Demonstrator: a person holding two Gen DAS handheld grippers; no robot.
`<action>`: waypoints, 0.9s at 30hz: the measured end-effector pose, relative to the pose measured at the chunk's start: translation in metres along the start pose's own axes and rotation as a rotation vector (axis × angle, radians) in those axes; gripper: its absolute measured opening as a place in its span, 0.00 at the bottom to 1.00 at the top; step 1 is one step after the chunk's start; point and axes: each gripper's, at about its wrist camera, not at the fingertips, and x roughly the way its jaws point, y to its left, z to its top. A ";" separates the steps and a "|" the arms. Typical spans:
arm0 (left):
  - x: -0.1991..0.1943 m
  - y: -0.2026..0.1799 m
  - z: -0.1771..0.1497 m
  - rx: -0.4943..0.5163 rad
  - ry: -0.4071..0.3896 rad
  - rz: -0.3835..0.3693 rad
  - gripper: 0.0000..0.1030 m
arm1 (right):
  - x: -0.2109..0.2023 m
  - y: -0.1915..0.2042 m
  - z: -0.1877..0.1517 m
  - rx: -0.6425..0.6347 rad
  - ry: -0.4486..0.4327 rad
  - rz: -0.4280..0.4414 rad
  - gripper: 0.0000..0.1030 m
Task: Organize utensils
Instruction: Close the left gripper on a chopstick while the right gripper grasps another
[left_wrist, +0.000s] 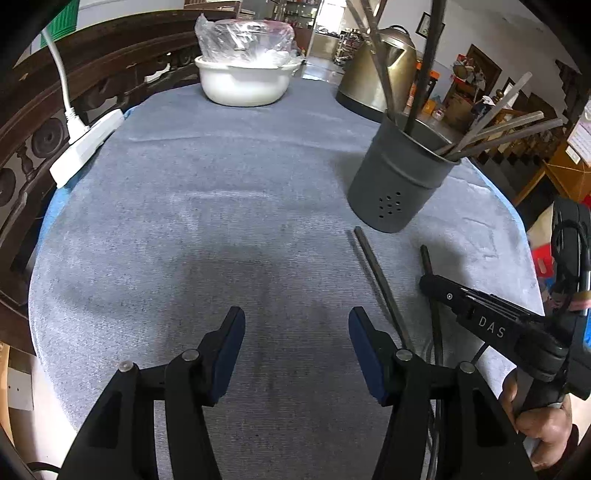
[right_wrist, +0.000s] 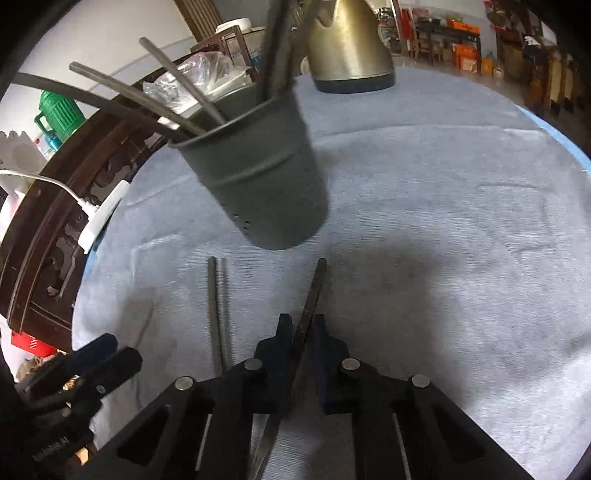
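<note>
Two chopsticks lie close in front of you on the cloth-covered counter (left_wrist: 221, 206). Your right gripper (right_wrist: 303, 332) has its jaws clenched on the right chopstick (right_wrist: 314, 291), gripping it partway along its length; its long axis runs away from you, the far end pointing toward the utensil holder (right_wrist: 266, 184) and leaning a little right, the near end passing back under the gripper. Just to its left, the second chopstick (right_wrist: 214, 314) lies flat on the cloth, nearly parallel, also pointing toward the holder, touching nothing else. Your left gripper (left_wrist: 297, 354) hangs over bare cloth with its jaws spread wide, holding nothing. Farther out, the grey holder stands upright near the chopsticks' far ends, with several chopsticks (left_wrist: 506, 129) fanning out of its mouth. Beyond it sit a brass-coloured kettle (left_wrist: 376, 74), a white bowl (left_wrist: 243, 81) under plastic wrap, and a white power strip (left_wrist: 88, 144) at the counter's left edge.
</note>
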 end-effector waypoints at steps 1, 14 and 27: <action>0.000 -0.002 0.001 0.001 0.004 -0.007 0.58 | -0.002 -0.004 -0.001 0.004 -0.004 -0.006 0.12; 0.037 -0.037 0.024 0.026 0.098 -0.103 0.58 | -0.026 -0.058 -0.008 0.106 -0.016 -0.015 0.13; 0.063 -0.050 0.037 0.109 0.073 -0.088 0.29 | -0.032 -0.076 -0.011 0.113 -0.027 0.009 0.13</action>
